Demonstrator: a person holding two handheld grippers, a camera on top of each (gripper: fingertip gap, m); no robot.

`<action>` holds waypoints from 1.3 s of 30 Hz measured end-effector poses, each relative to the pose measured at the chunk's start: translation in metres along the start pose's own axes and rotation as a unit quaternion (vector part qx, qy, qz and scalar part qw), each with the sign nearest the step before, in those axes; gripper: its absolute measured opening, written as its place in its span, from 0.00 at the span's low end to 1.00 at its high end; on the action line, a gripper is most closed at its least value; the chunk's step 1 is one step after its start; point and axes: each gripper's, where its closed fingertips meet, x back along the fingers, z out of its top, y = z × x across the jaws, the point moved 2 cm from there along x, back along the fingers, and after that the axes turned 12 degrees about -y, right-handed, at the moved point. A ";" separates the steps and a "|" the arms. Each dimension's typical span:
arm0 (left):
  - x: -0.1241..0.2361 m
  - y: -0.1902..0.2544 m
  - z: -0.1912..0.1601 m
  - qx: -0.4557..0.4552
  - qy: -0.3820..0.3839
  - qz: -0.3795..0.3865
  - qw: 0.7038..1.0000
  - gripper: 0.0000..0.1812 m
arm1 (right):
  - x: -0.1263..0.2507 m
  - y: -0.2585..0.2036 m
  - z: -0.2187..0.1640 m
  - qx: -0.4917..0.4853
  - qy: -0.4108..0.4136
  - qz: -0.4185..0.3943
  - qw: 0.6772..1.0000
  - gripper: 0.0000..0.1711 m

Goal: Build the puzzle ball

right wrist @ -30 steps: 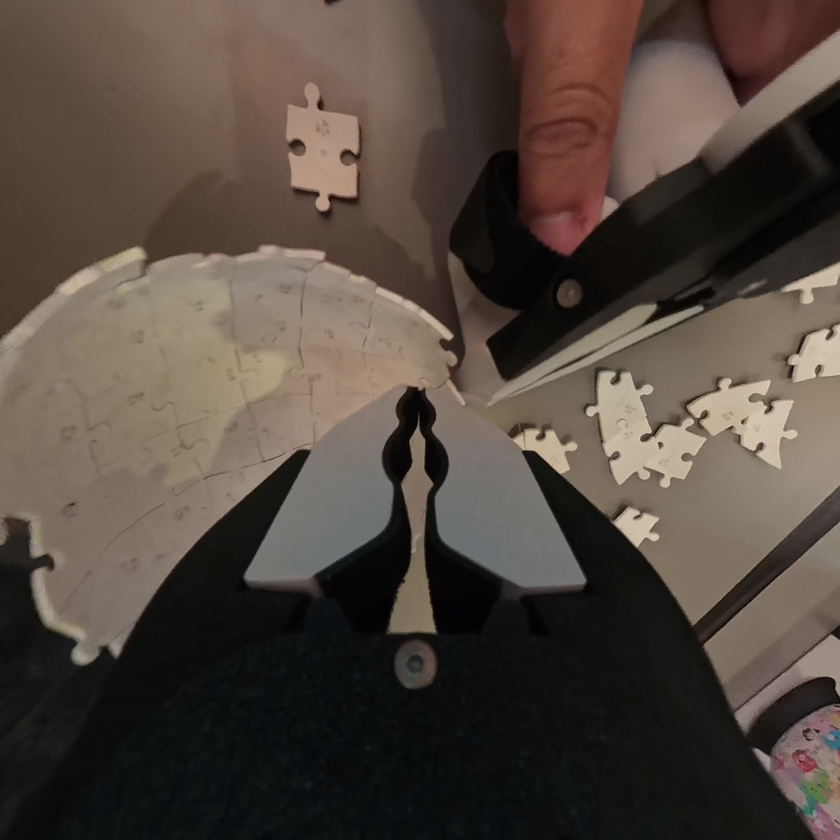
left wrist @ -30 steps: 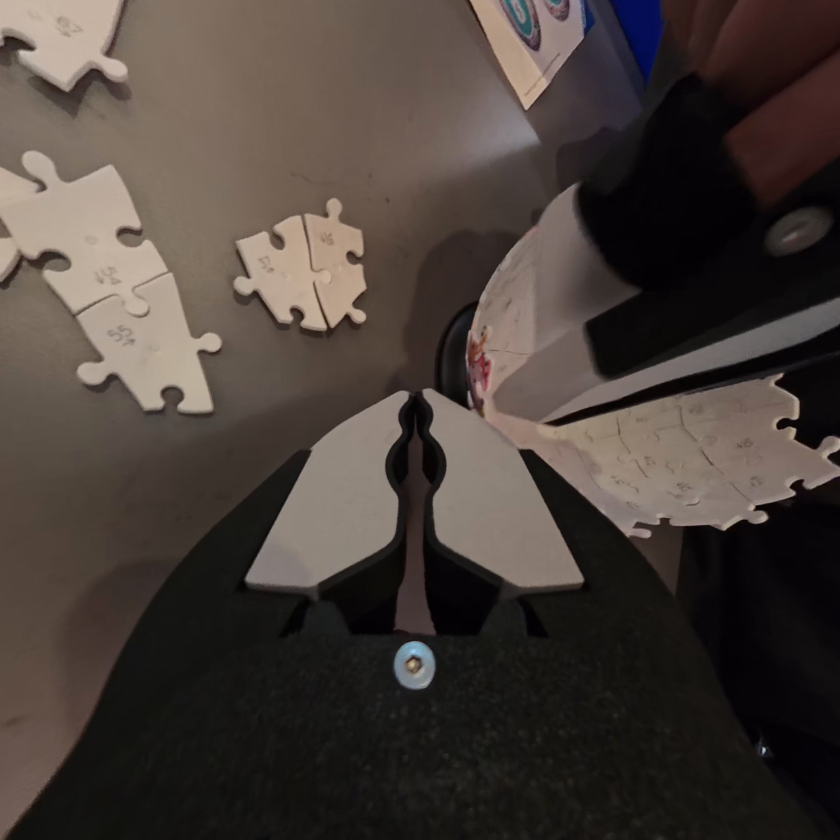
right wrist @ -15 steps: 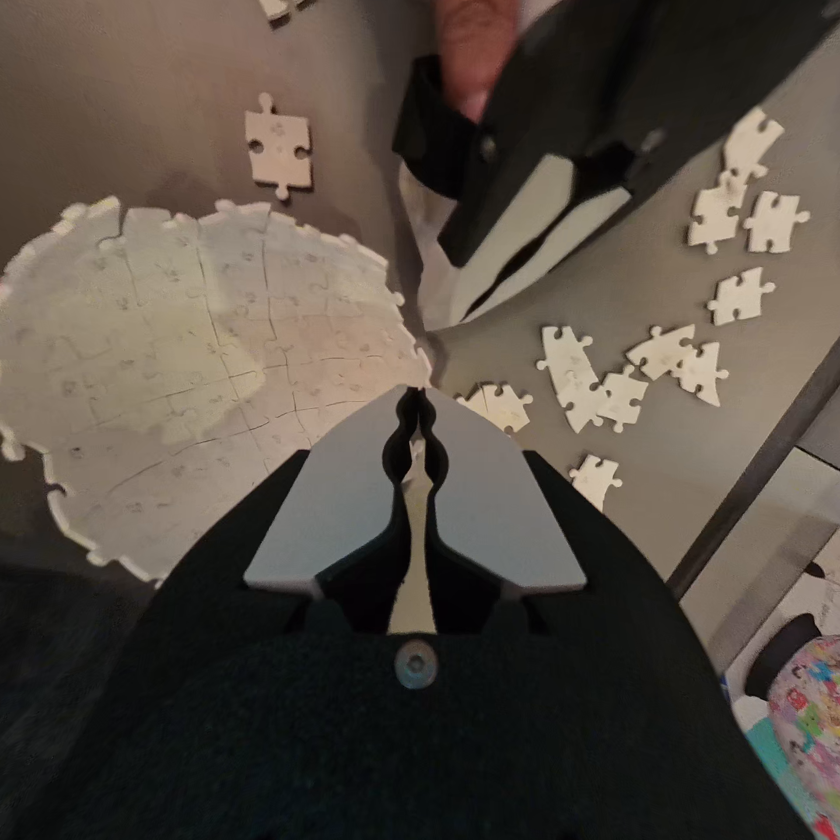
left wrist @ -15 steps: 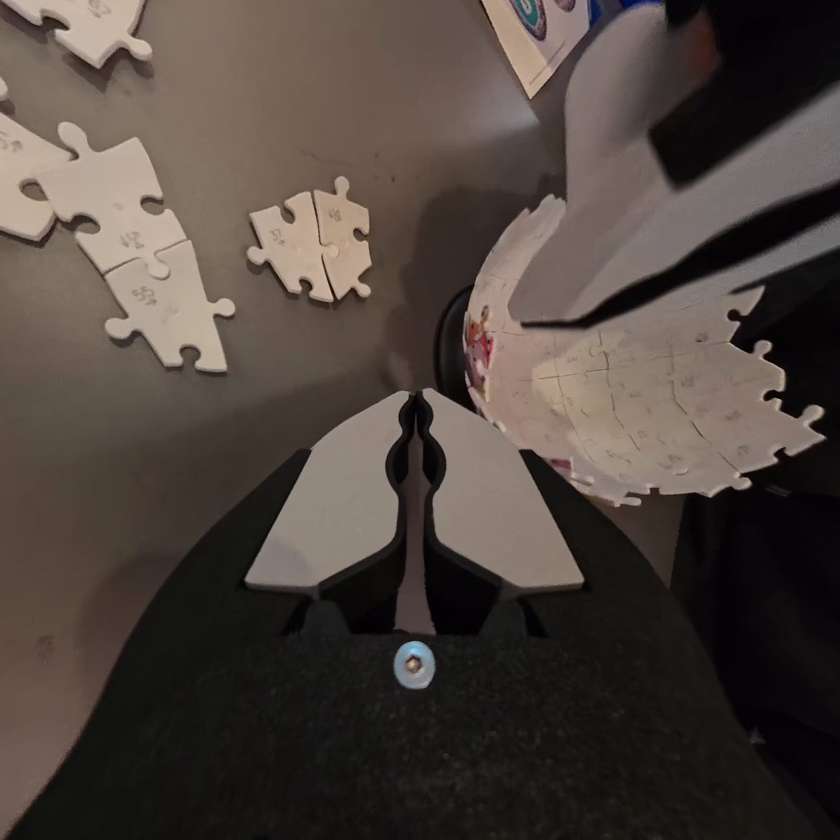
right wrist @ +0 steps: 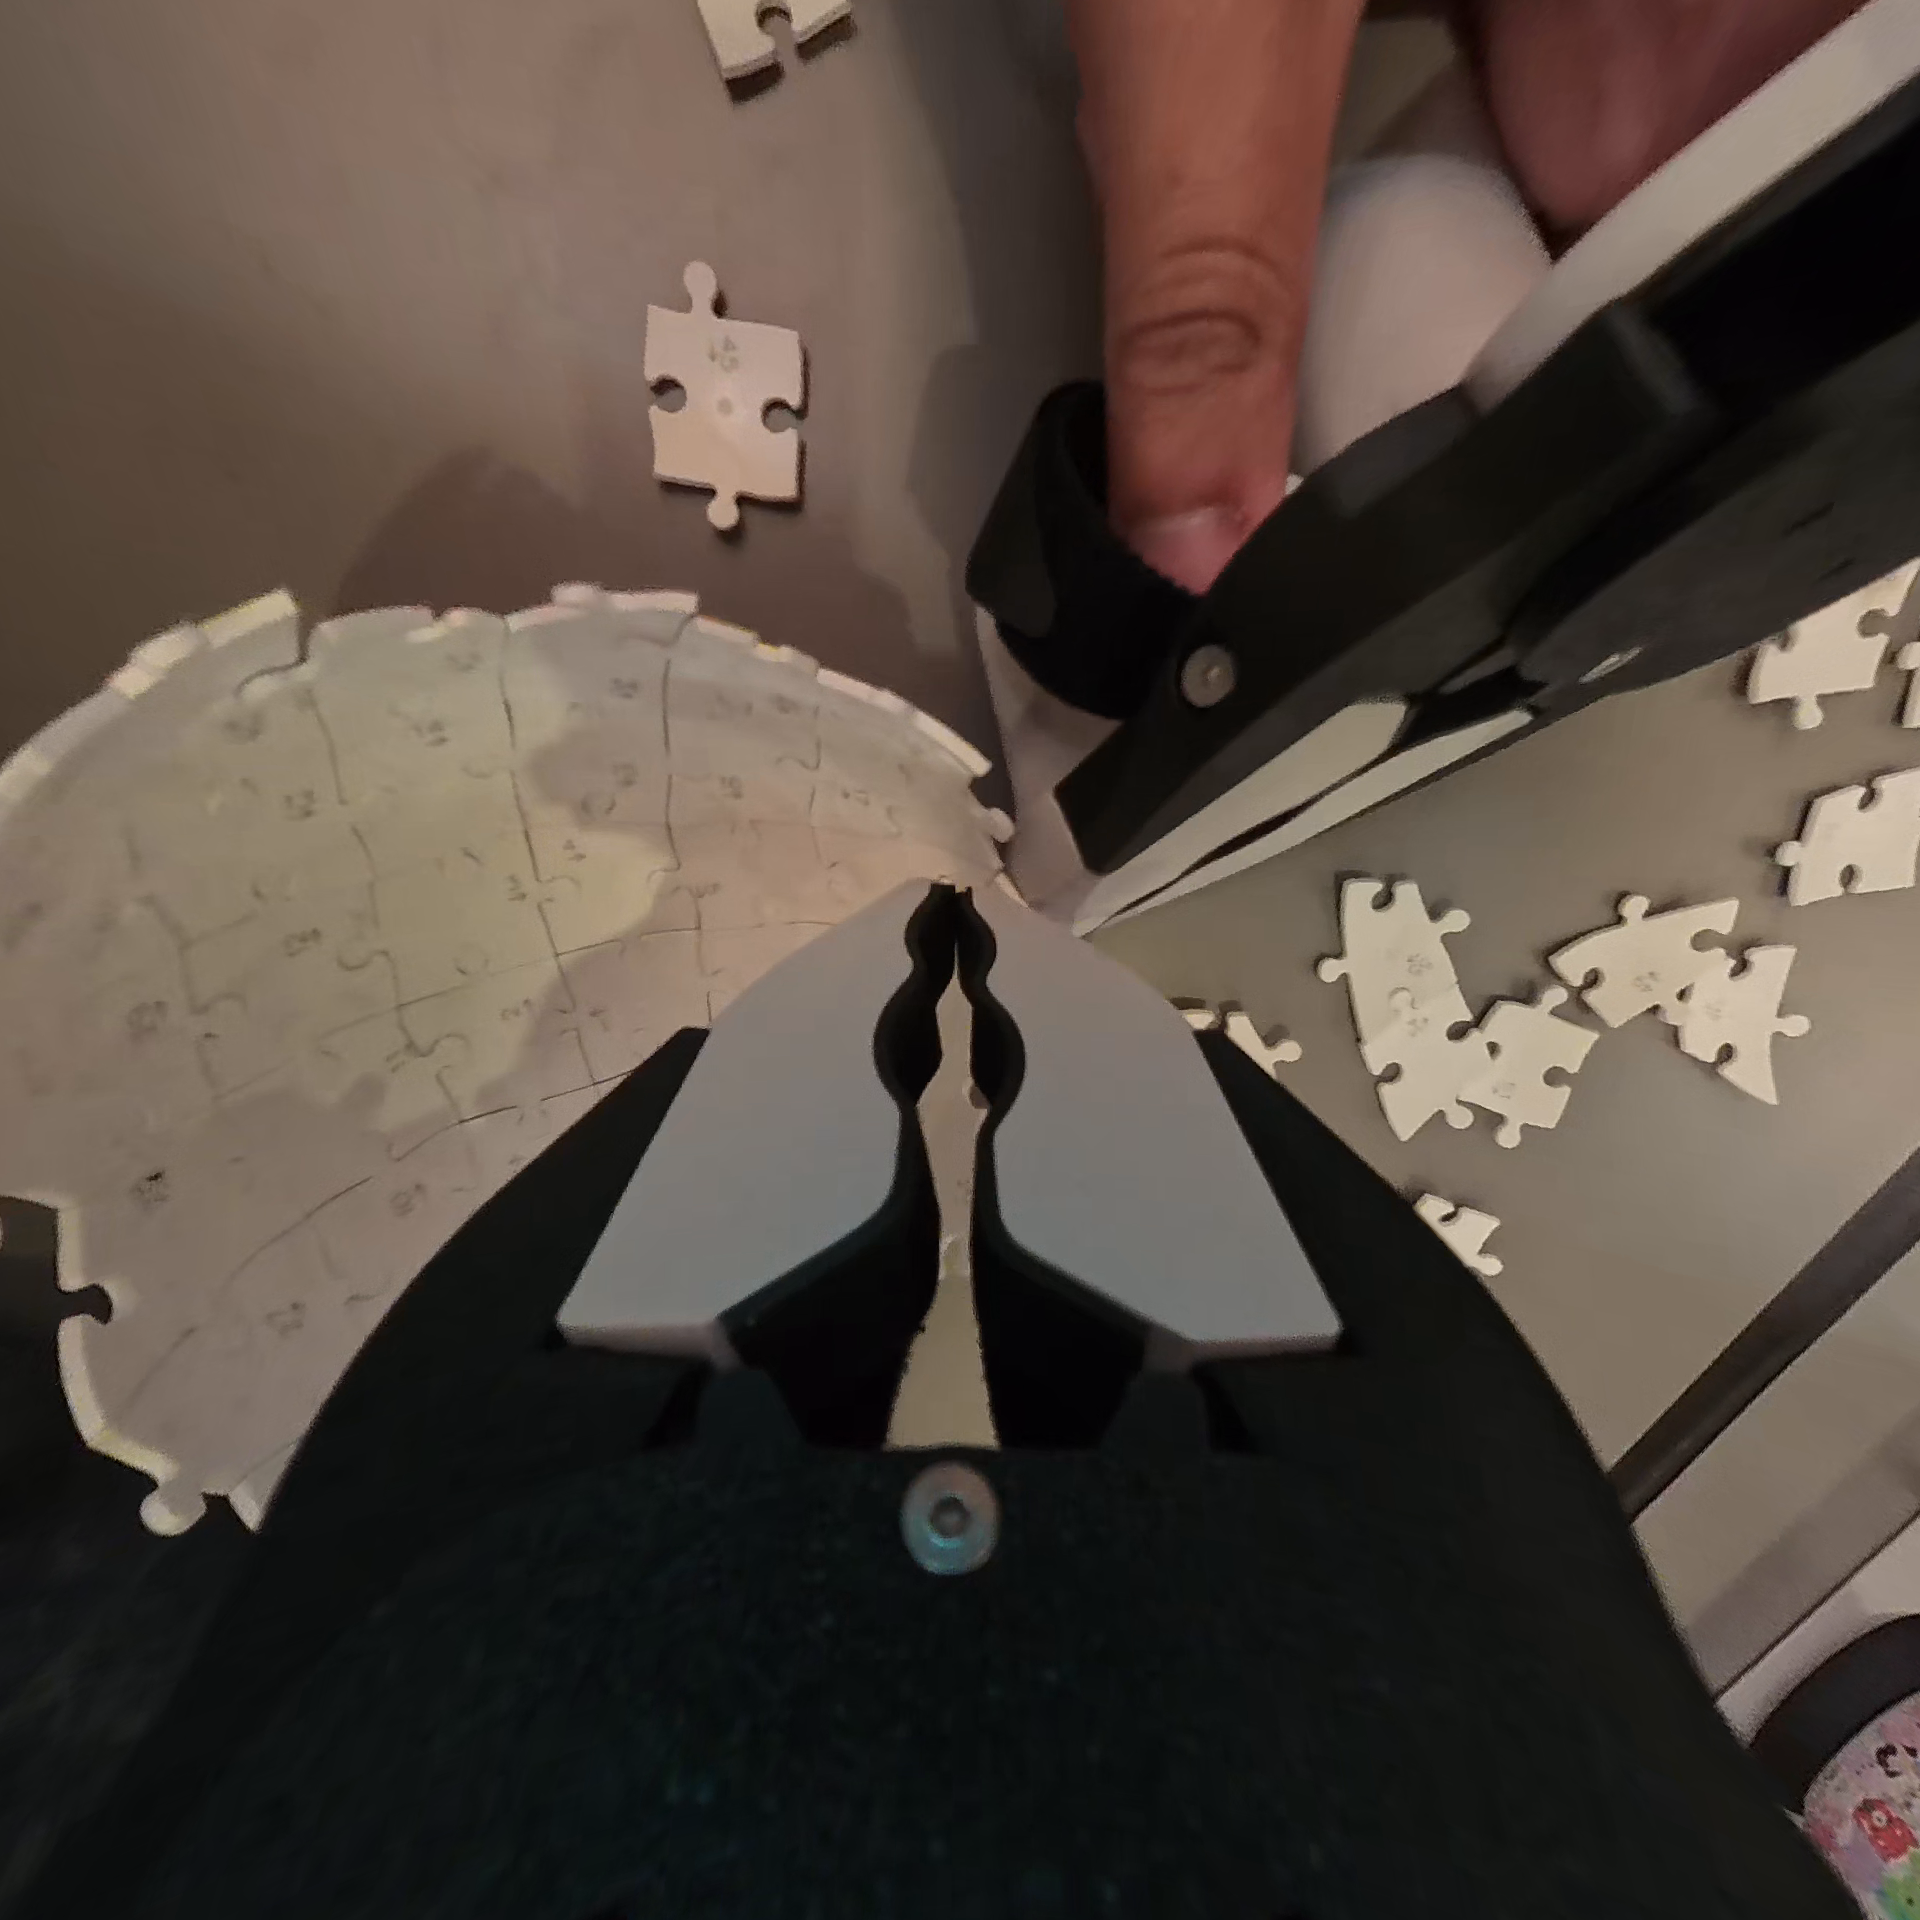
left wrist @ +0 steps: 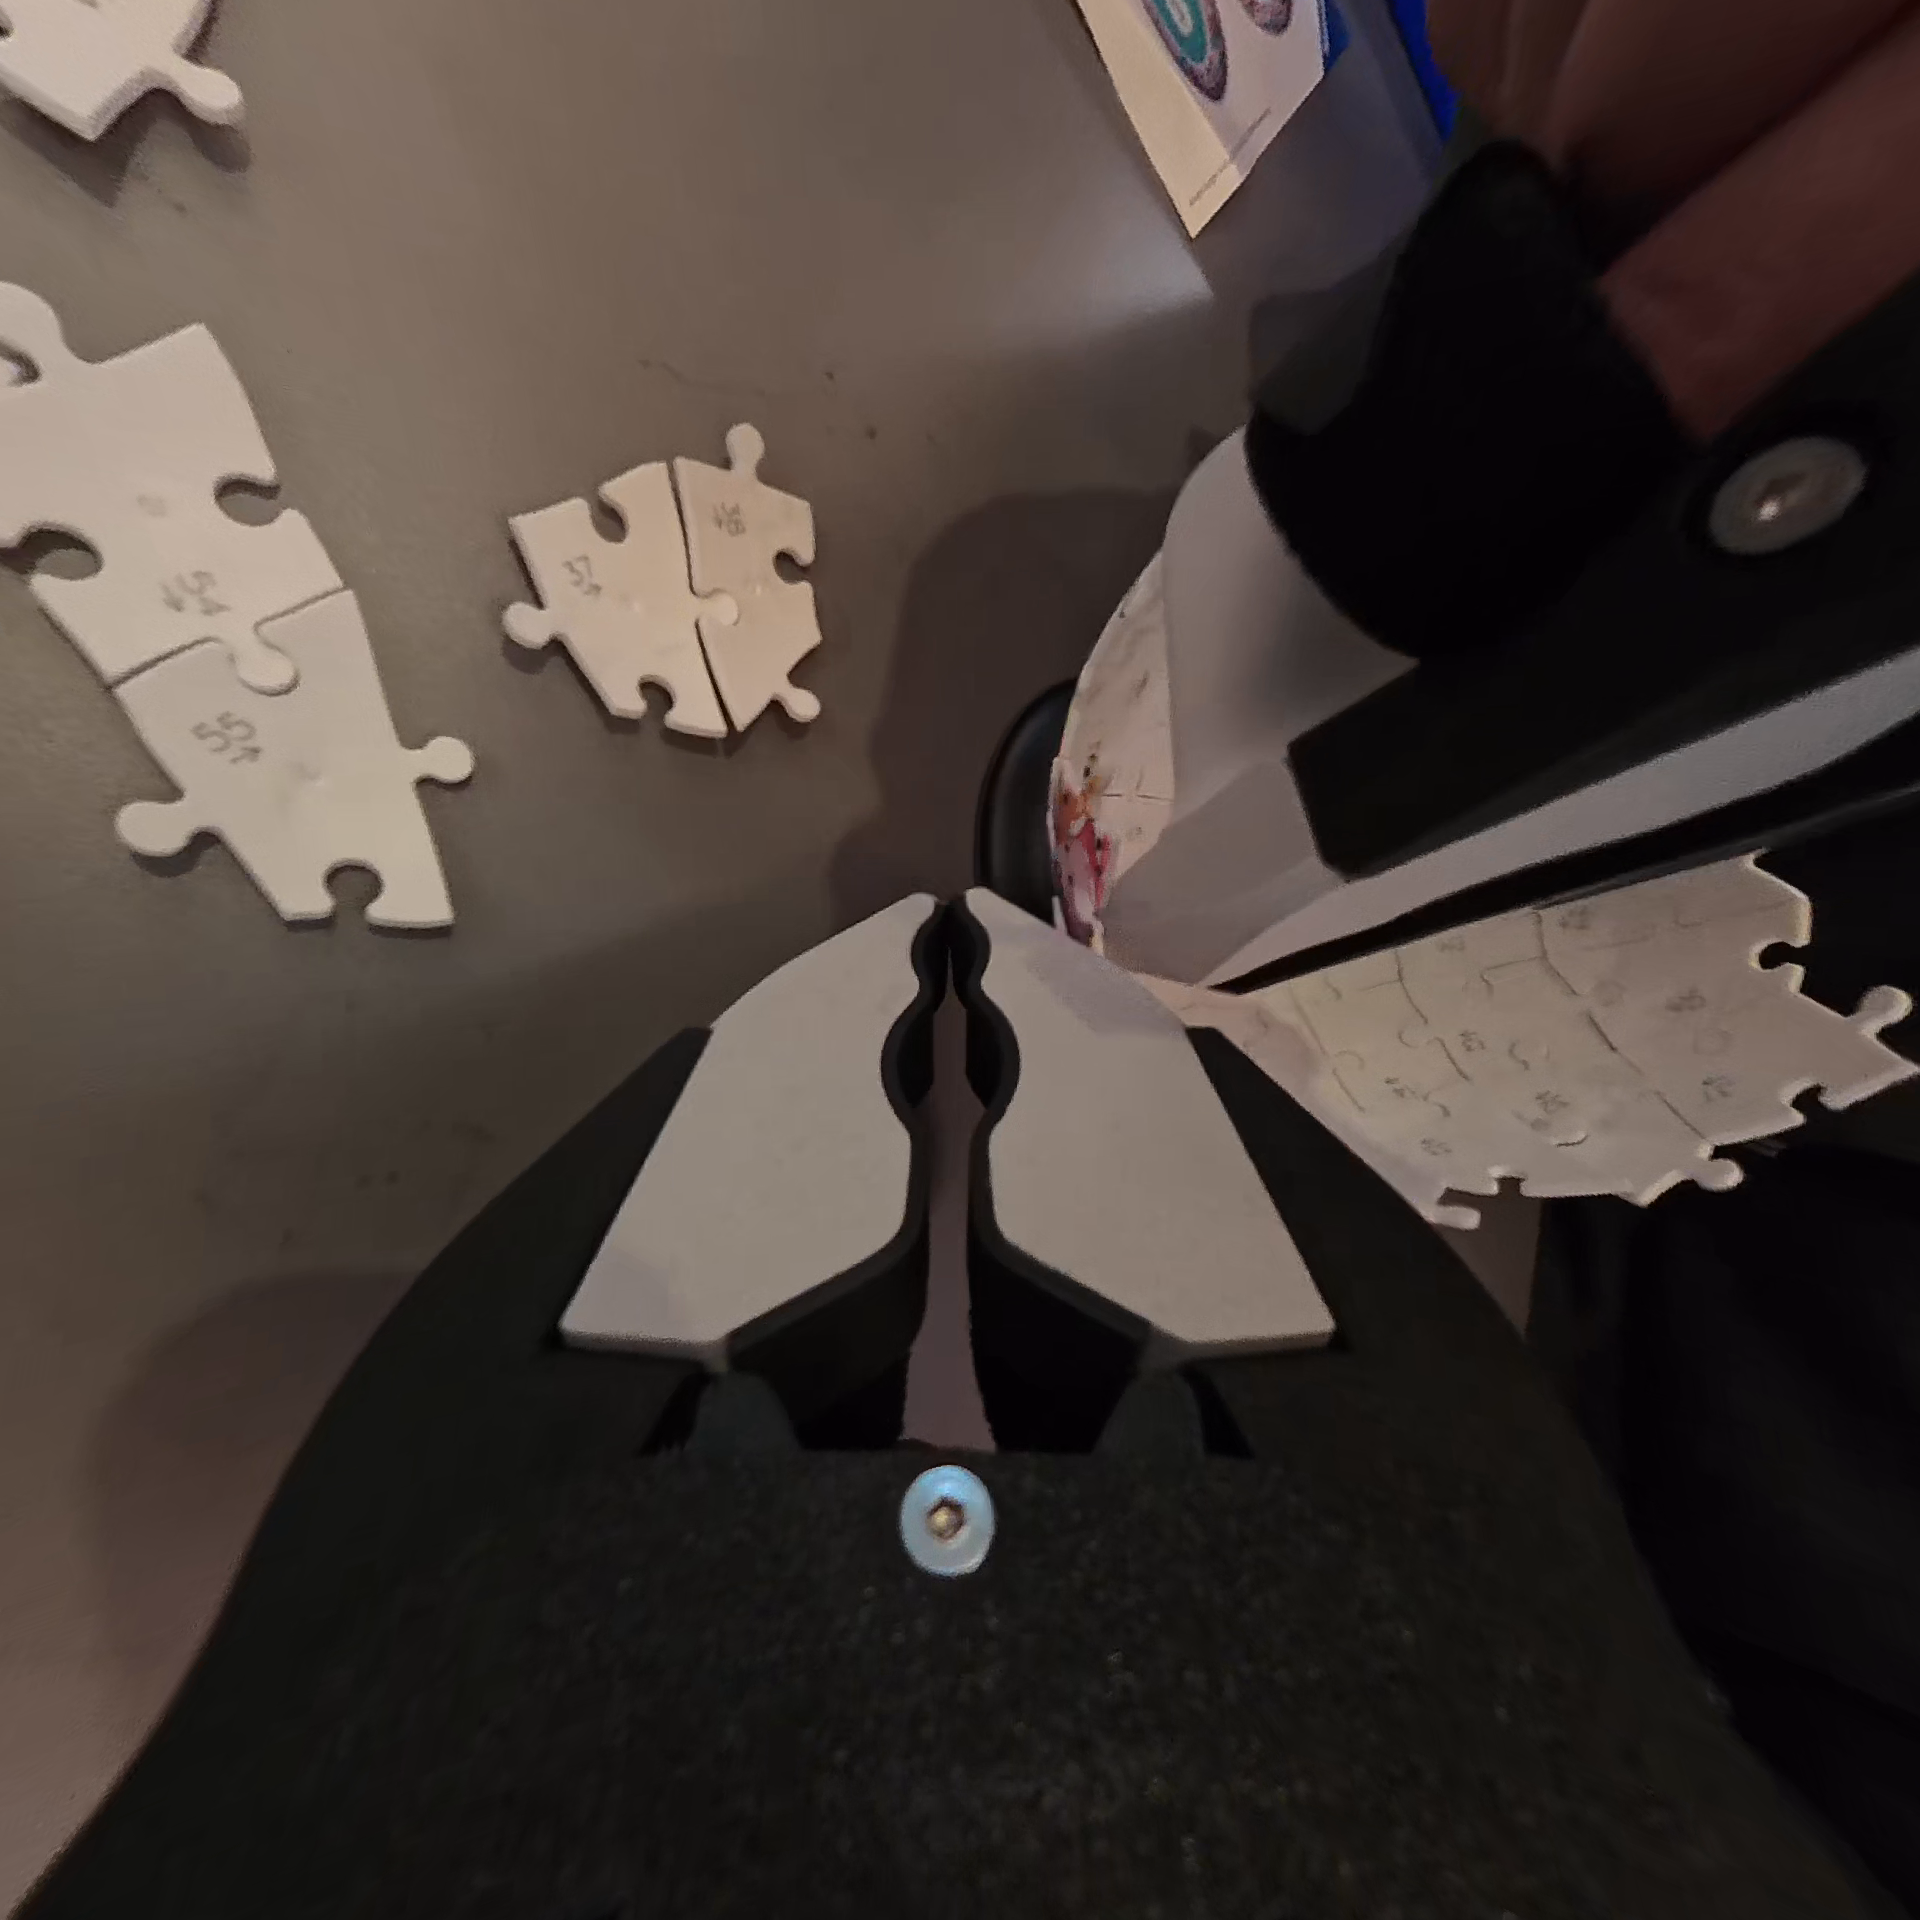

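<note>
Over the grey table (left wrist: 623,260), left gripper (left wrist: 951,914) jaws meet empty; right gripper (right wrist: 951,904) jaws meet, hiding puzzle ball (right wrist: 364,883) rim.

- The half-built puzzle ball (right wrist: 416,935) has been swung back from where it sat half a second ago and is now lower and nearer in the right wrist view.
- The left tool (right wrist: 1081,914) is brought back in close beside the ball's rim.
- In the left wrist view, the right tool (left wrist: 1216,982) is again laid across the ball's shell (left wrist: 1558,1060).
</note>
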 end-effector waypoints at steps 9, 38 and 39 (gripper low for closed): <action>0.005 -0.004 -0.004 0.000 -0.008 0.025 1.000 0.00 | 0.006 -0.004 0.001 0.007 0.005 -0.005 1.000 0.00; 0.036 0.055 -0.032 0.007 -0.004 -0.013 1.000 0.23 | 0.013 0.014 -0.022 -0.054 0.019 -0.011 0.998 0.05; 0.034 0.055 -0.032 0.009 -0.006 -0.013 1.000 0.23 | 0.013 0.014 -0.021 -0.053 0.019 -0.012 0.998 0.05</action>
